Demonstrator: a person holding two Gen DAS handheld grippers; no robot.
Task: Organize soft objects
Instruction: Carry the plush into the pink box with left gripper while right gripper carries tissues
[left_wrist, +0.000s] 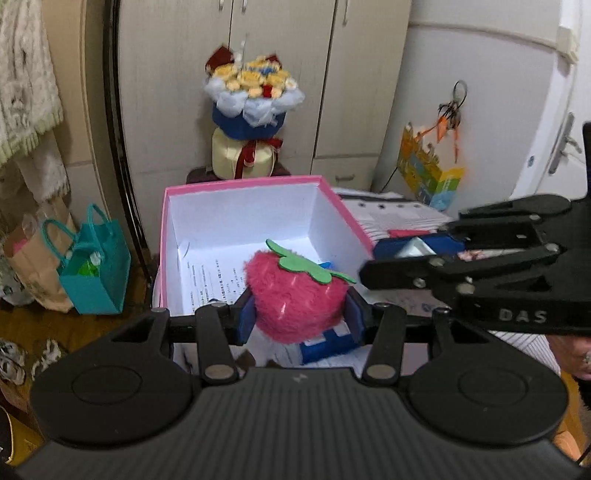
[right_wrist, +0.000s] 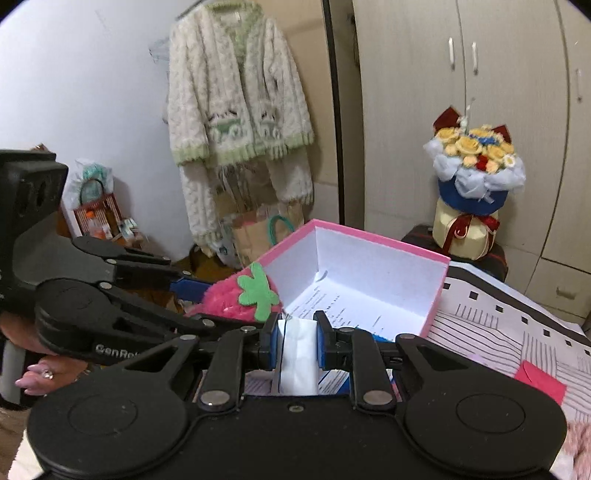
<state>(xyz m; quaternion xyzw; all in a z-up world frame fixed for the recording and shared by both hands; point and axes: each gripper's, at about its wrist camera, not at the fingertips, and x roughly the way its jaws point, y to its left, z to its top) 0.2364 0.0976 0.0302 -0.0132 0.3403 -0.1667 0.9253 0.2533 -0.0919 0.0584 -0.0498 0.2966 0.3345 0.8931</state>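
Observation:
A fluffy pink plush strawberry (left_wrist: 295, 291) with a green felt leaf is clamped between the blue pads of my left gripper (left_wrist: 301, 317), just in front of the near wall of an open pink box (left_wrist: 258, 181) with a white inside. Printed paper lies on the box floor. My right gripper (right_wrist: 297, 339) is shut on a soft white folded item (right_wrist: 299, 363) and hovers before the same box (right_wrist: 436, 295). Each gripper shows in the other's view: the right gripper (left_wrist: 399, 254) comes in from the right, the left gripper (right_wrist: 218, 302) with the strawberry (right_wrist: 225, 301) from the left.
The box sits on a striped bedsheet (right_wrist: 498, 332) with a pink card (right_wrist: 539, 380) on it. A blue and white item (left_wrist: 325, 347) lies below the strawberry. Behind stand a flower bouquet (left_wrist: 251, 107) and wardrobe doors; a teal bag (left_wrist: 96, 273) is on the floor at left.

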